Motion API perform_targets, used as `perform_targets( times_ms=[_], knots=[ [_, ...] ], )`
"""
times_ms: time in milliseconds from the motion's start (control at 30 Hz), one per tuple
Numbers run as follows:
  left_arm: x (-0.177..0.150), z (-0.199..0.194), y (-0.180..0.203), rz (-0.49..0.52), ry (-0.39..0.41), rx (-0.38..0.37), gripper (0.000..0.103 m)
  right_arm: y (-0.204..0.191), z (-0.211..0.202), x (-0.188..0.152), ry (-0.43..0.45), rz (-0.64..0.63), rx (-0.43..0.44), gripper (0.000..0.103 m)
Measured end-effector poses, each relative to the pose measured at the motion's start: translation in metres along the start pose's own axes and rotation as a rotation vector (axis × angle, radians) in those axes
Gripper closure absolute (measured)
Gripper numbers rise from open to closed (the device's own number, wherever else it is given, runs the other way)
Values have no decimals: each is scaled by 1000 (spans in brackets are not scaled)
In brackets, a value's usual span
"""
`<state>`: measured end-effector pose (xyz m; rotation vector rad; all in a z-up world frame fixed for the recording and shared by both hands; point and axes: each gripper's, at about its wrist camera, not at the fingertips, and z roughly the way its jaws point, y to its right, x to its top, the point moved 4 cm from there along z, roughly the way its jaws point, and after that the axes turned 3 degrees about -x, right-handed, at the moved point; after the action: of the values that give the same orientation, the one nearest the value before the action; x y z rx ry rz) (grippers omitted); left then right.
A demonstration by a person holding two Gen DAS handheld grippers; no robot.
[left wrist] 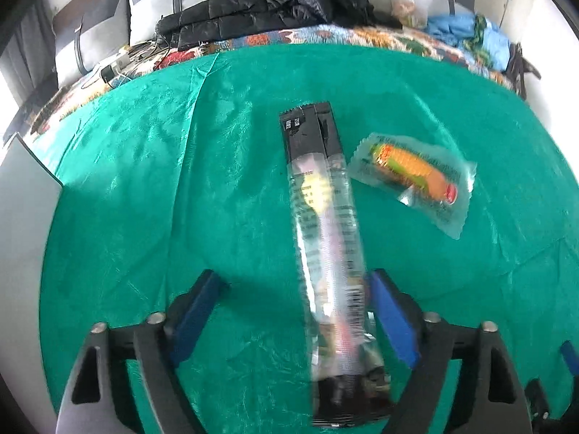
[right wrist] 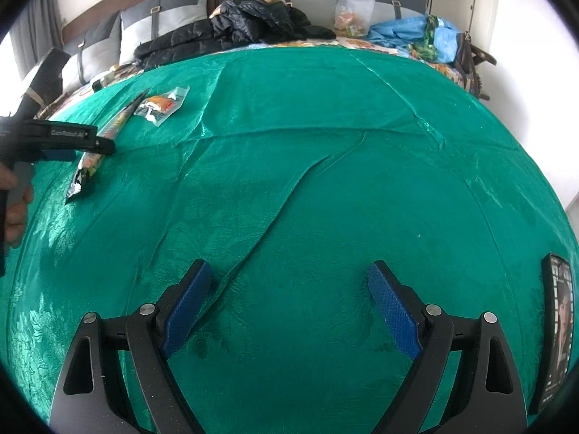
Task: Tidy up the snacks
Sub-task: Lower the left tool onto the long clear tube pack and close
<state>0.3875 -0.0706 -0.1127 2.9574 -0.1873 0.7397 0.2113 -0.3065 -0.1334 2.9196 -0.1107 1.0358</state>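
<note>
A long snack packet (left wrist: 325, 217), clear in the middle with black ends, lies on the green cloth (left wrist: 144, 181) and runs away from me. My left gripper (left wrist: 293, 275) straddles its near half with the jaws apart. The packet lies close beside the right pad (left wrist: 392, 318) and well clear of the left pad (left wrist: 197, 311). A small clear packet with an orange snack (left wrist: 412, 177) lies just right of it. In the right wrist view the left gripper (right wrist: 72, 144) is over the long packet (right wrist: 97, 148) at far left. My right gripper (right wrist: 289, 266) is open over bare cloth.
A dark flat packet (right wrist: 557, 325) lies at the cloth's right edge. Behind the green cloth (right wrist: 325, 144) a black jacket (right wrist: 253, 21), a clear bag of snacks (right wrist: 353, 11) and blue fabric (right wrist: 409, 34) sit before grey cushions. A hand (right wrist: 14, 202) holds the left gripper.
</note>
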Motion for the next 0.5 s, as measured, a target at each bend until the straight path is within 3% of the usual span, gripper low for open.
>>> perform_targets(
  times_ms=[33, 67, 200, 500],
  knots=[
    [-1, -5, 0, -4, 16, -12, 48, 0, 0, 0, 0, 0, 0, 12],
    [-2, -6, 1, 4, 20, -3, 75, 0, 0, 0, 0, 0, 0, 12],
    [-21, -22, -6, 27, 20, 0, 80, -2, 0, 0, -1, 0, 0, 12],
    [-126, -80, -87, -87, 32, 43, 79, -2, 0, 0, -1, 0, 0, 12]
  ],
)
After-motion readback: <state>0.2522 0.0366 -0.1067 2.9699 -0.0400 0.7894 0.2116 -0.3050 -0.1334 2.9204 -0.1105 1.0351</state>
